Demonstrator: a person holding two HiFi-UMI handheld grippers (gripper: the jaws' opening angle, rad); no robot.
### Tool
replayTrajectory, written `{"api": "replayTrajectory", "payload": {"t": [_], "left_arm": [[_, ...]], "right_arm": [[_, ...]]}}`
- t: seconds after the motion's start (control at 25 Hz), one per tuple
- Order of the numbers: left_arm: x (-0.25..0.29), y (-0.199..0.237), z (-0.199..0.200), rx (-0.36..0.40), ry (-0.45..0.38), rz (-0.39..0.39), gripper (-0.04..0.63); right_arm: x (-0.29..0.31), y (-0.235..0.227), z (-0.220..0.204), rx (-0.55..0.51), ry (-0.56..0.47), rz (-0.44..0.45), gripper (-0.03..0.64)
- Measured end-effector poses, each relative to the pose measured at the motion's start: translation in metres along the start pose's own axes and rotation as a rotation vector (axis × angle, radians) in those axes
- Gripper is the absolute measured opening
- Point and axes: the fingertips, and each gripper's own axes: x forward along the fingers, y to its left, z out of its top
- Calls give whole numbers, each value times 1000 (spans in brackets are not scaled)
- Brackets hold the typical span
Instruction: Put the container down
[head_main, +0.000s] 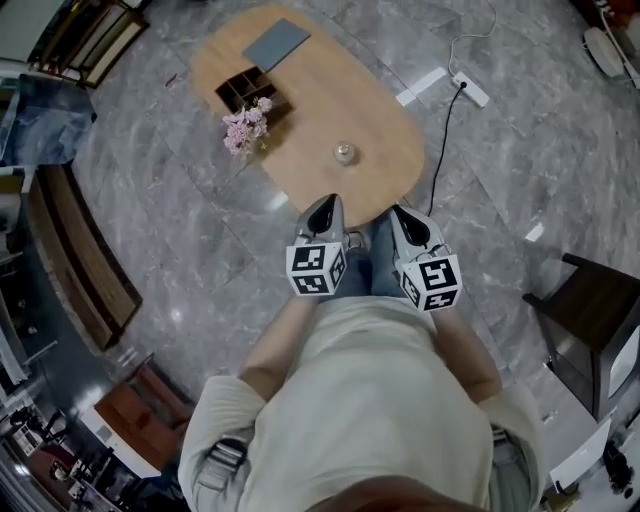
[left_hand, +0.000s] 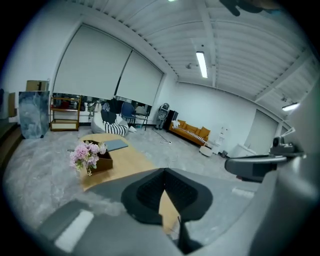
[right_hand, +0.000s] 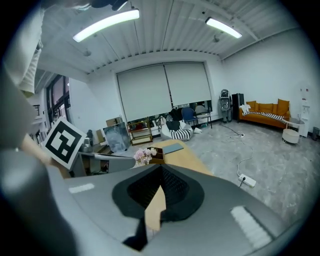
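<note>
A small clear glass container (head_main: 344, 153) stands alone on the near half of the oval wooden table (head_main: 380, 110). Both grippers hang side by side over the table's near end, close to the person's body and short of the container. The left gripper (head_main: 325, 202) has its jaws together with nothing between them; in its own view the dark pads meet at the left gripper tip (left_hand: 165, 171). My right gripper (head_main: 405, 212) looks the same, pads touching at the right gripper tip (right_hand: 161, 167) and empty. Neither gripper view shows the container.
A dark compartment box (head_main: 245, 88) with pink flowers (head_main: 245, 127) and a grey pad (head_main: 276, 43) sit on the table's far half. A power strip (head_main: 470, 88) and its cable lie on the marble floor to the right. A dark chair (head_main: 590, 320) stands right, a long bench (head_main: 85, 260) left.
</note>
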Motion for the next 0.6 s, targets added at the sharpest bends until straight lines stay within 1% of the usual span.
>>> {"api": "replayTrajectory", "payload": {"t": [0.24,0.4,0.6], "left_arm": [[-26,-9,29,12,-5,-12,0],[-43,-13,43,-7,6,-41,0],[-57,-15,64,9,-12,-79,0]], "right_arm": [[-7,14,44,-31,-71,37,-2],[-13,21,57,-39,-86,48,0],[-16,29,72,-52,-110,67,-2]]}}
